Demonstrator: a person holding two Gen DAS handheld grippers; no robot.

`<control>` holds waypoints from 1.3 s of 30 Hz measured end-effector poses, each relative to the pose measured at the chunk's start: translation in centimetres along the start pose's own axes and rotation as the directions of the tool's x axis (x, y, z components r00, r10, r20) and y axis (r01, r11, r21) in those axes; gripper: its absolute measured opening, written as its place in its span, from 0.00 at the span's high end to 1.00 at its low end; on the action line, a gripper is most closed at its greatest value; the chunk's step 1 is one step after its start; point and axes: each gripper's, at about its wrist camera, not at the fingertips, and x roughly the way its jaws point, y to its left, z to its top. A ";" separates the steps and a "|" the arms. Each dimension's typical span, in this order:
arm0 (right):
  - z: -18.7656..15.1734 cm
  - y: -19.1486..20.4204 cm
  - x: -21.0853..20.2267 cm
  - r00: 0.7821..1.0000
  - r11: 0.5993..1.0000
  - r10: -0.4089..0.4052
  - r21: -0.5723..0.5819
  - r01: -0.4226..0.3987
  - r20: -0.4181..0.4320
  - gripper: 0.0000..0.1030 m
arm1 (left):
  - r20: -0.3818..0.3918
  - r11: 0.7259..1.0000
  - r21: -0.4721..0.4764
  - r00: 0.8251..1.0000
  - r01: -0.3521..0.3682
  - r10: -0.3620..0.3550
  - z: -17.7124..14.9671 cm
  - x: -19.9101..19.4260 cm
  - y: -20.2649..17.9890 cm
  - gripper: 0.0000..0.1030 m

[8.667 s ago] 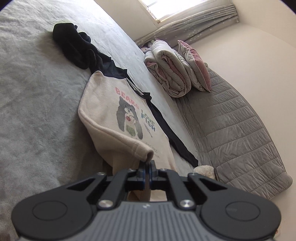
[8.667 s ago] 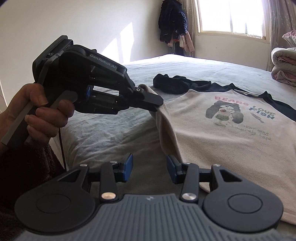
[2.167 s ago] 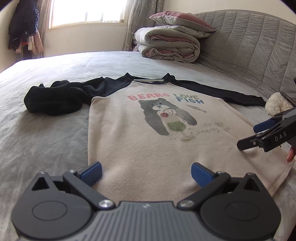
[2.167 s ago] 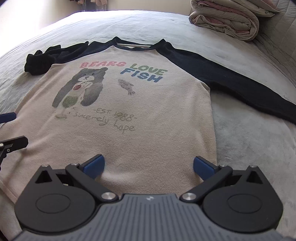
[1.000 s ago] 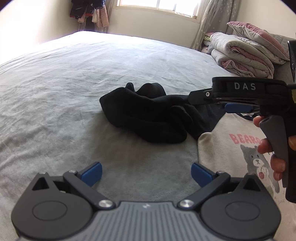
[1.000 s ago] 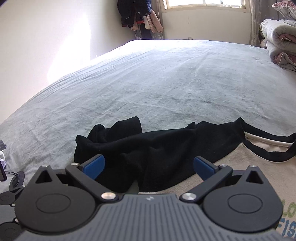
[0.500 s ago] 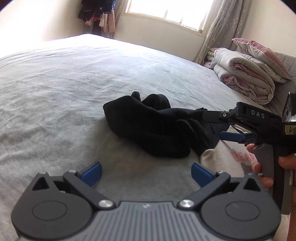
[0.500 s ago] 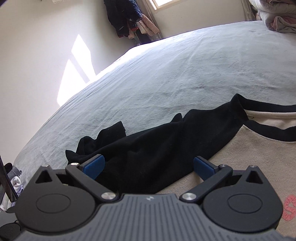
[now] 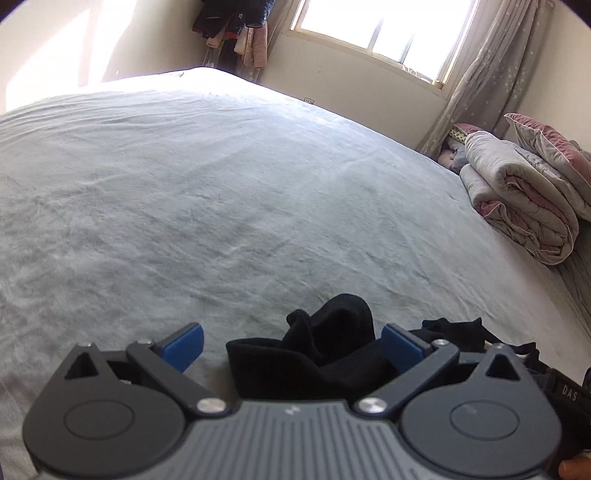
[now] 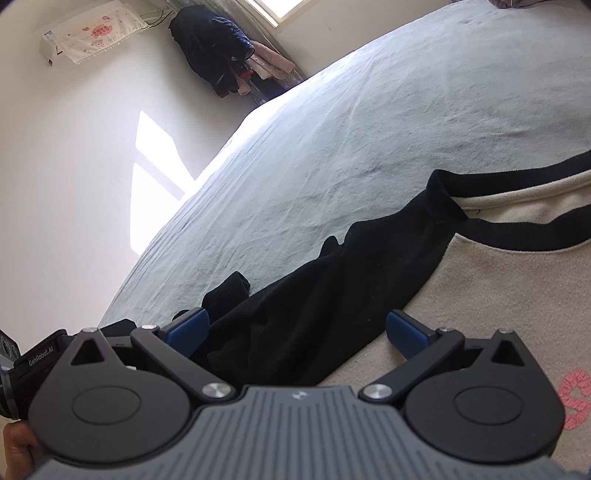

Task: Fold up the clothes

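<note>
Closest in the left wrist view, the left gripper (image 9: pixel 291 345) stands wide apart and holds nothing, its blue fingertips (image 9: pixel 183 346) either side of the bunched black sleeve (image 9: pixel 325 350) of the shirt; half a second ago that bundle lay well ahead of the fingers, and now it fills the gap between them, so the gripper has come in low over it. In the right wrist view the right gripper (image 10: pixel 295 332) is likewise spread wide and empty, over the seam where the black sleeve (image 10: pixel 332 288) meets the cream body (image 10: pixel 498 288) of the shirt, one pad above black cloth and the other above cream; it sits closer to the shoulder than it did half a second ago, and more tilted. The black-edged neckline (image 10: pixel 517 184) shows further on. The shirt lies flat on the grey bed cover (image 9: pixel 221 192), toward the near edge of the bed, with the sleeve crumpled at its left end. A fingertip of a hand (image 9: pixel 574 469) shows at the lower right corner. At the far right edge of the bed rests a folded quilt (image 9: pixel 524 206) under a pillow (image 9: pixel 546 144), and beyond the far edge stand a window (image 9: pixel 380 33) with a curtain (image 9: pixel 484 66) and hanging clothes (image 9: pixel 236 33) in the corner.
</note>
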 end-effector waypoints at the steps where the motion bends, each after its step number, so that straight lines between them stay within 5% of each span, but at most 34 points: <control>1: 0.0 -0.1 0.0 1.000 1.000 0.002 0.001 -0.002 0.000 0.00 | -0.026 1.000 0.001 1.000 0.006 -0.006 0.2 0.9 -0.3 0.01; 3: 0.1 -0.2 -0.1 1.000 1.000 0.004 0.001 -0.004 0.001 0.00 | -0.073 1.000 0.008 0.997 0.017 -0.016 0.4 2.5 -0.8 0.07; 5: 0.1 -0.3 -0.2 1.000 1.000 0.005 0.003 -0.005 0.004 0.00 | -0.120 0.999 0.021 0.993 0.027 -0.024 0.3 3.9 -1.2 0.23; 7: 0.1 -0.6 -0.1 1.000 1.000 0.010 0.010 -0.010 0.007 0.00 | -0.142 0.999 0.037 0.990 0.005 0.000 0.1 4.7 -1.3 0.75; 10: 0.1 -0.6 -0.1 1.000 1.000 0.013 0.011 -0.013 0.012 0.00 | -0.124 0.999 0.032 0.992 -0.034 0.038 0.3 4.5 -0.9 0.85; 15: 0.0 -0.6 -0.2 1.000 1.000 0.014 0.015 -0.014 0.028 0.00 | -0.011 0.988 -0.008 0.988 -0.152 0.152 1.7 2.3 0.7 0.89; 19: -0.1 -0.5 -0.1 0.999 1.000 0.011 0.013 -0.011 0.036 0.00 | 0.071 0.958 -0.068 0.956 -0.279 0.283 3.1 0.5 2.3 0.89; 26: -0.2 -0.4 0.1 0.999 1.000 0.004 -0.001 -0.004 0.044 0.00 | 0.145 0.897 -0.221 0.896 -0.383 0.419 4.4 -1.3 4.7 0.89; 35: -0.3 -0.3 0.4 0.999 1.000 -0.008 -0.020 0.009 0.049 0.00 | 0.132 0.902 -0.215 0.904 -0.374 0.406 6.7 1.6 3.7 0.88; 39: -0.4 -0.3 0.5 0.999 1.000 -0.008 -0.021 0.009 0.051 0.00 | 0.130 0.934 -0.218 0.940 -0.284 0.316 8.0 3.3 2.5 0.86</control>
